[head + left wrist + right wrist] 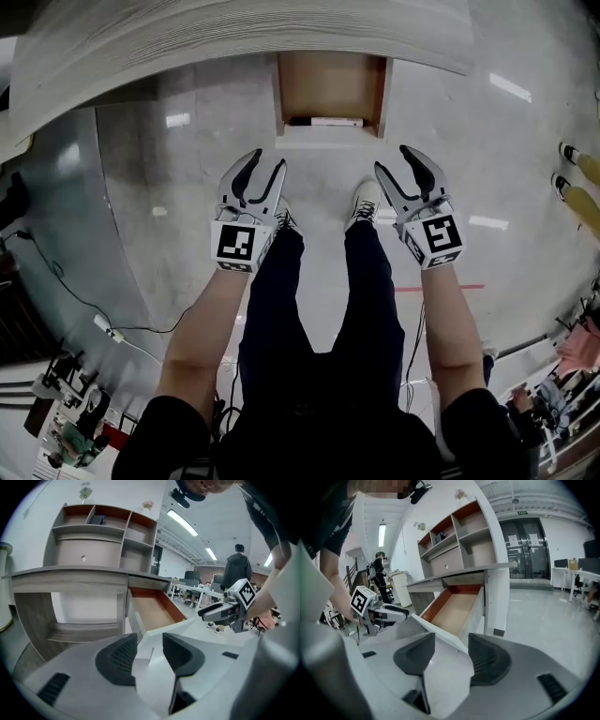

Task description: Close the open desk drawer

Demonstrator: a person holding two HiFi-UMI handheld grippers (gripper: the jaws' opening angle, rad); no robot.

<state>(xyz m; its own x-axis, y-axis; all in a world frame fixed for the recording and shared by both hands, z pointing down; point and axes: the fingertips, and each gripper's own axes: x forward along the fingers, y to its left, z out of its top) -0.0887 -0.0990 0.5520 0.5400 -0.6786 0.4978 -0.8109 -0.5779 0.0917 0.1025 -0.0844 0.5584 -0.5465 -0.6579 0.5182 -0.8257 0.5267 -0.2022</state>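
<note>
Gaping wide & empty, L tongs (pixel 268 159), R tongs (pixel 392 157) sit near open drawer (pixel 328 80).

Glossy grey floor (pixel 141 187) with a wooden desk (pixel 234 37), a black cable (pixel 62 279) at left.

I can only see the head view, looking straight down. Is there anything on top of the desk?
Observer: Yes, a shelf unit with open cubbies stands on the desk.
Operator: What's hiding under the desk?
Observer: A low shelf sits under the desktop, beside the open drawer.
Operator: And what's past the desk?
Observer: The right gripper view shows glass double doors there.
</note>
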